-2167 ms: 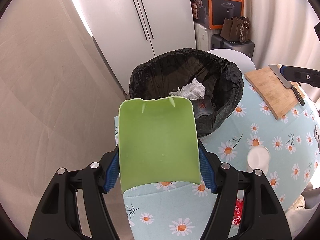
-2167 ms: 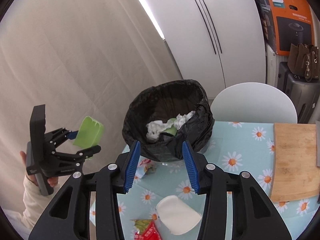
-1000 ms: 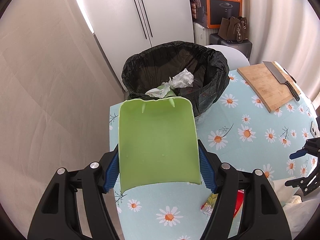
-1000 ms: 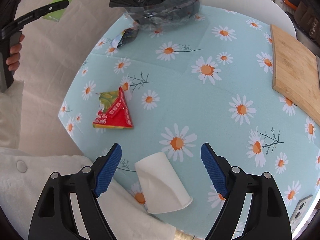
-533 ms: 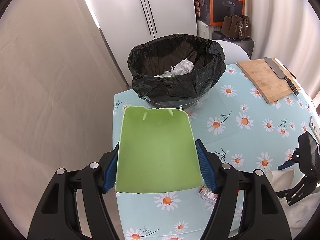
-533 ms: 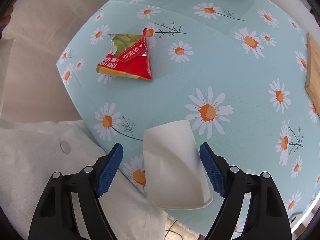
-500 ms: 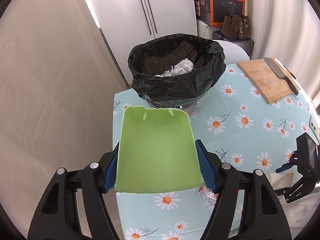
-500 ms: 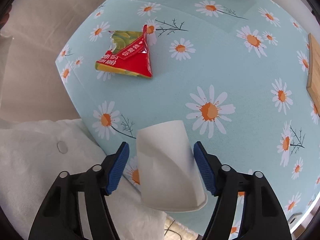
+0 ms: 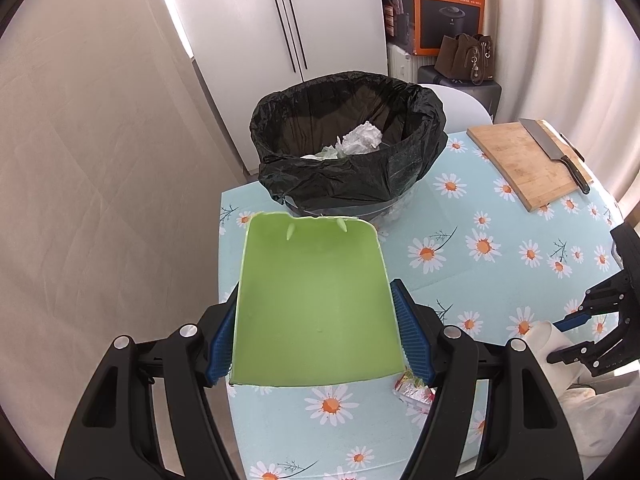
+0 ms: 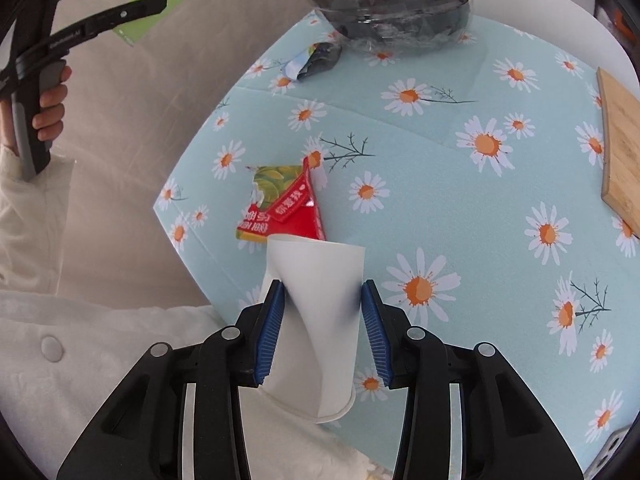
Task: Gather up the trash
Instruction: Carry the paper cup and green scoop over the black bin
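Counter (image 10: pixel 460 184), daisy-print cloth: carries the black-lined trash bin (image 9: pixel 348 152) at its far edge, at 12 o'clock in both wrist views. A wooden cutting board (image 9: pixel 528 160) with a cleaver (image 9: pixel 554 152) sits at 2 o'clock in the left wrist view, clear of the work.

Left gripper (image 9: pixel 316 336): clamped across the sides of a green plastic scoop (image 9: pixel 316 300), open mouth pointing at the bin. Scoop is empty as far as visible. Bin lies straight ahead of it at 12 o'clock, near but not touching.

Right gripper (image 10: pixel 322 328): jaws have just been closing, and both blue pads now press the flanks of a white paper cup (image 10: pixel 316 320); the wall creases between them, so I judge the grip made. Cup's long axis runs along the gripper's pointing line, base toward 12 o'clock, rim toward the camera at 6 o'clock, over the near counter edge.

Key relation for the next move: bin is at 12 o'clock from the held cup, well apart, across the counter. The right hand carries the cup; the left sits nearer the bin.

Red snack wrapper (image 10: pixel 284 208): just beyond the cup's base, at 11 o'clock, flat on the counter. Not yet collected. A smaller dark wrapper (image 10: pixel 316 60) lies by the bin's foot.
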Available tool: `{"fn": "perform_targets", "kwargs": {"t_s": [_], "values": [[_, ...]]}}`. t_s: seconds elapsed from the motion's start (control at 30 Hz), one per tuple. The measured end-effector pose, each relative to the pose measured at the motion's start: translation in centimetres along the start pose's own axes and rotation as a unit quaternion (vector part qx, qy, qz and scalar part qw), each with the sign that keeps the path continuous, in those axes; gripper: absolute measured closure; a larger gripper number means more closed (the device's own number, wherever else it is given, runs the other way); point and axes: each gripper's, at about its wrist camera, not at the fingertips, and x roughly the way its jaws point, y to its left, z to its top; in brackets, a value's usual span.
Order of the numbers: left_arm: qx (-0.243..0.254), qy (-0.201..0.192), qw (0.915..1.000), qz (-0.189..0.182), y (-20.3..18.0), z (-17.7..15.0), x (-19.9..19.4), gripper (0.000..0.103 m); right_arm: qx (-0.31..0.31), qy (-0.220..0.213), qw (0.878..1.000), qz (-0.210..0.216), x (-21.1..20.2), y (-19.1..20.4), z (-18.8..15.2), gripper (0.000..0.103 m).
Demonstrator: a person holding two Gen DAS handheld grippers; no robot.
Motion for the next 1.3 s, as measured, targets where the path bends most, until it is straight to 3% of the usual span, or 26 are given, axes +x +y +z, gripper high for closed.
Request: {"fn": "perform_targets", "kwargs": {"t_s": [0.23,0.83,1.3], "values": [[-0.006,-0.01,0.9999,-0.009,1.3,1.3,0.2,0.034,0.011,-0.087,0.996,0.017,-4.0,-0.2,3.6,0.066],[0.006,-0.023,0.9997,-0.003,5.1,5.7,1.5,0.034,-0.01,-0.228,0.973,0.034,-11.1,-1.3,14.1,0.066],[0.064,-0.053,0.9949,-0.058,4.6,12.1,5.8,0.034,-0.001,-0.275,0.961,0.017,-11.6,-2.7,22.7,0.066]]}}
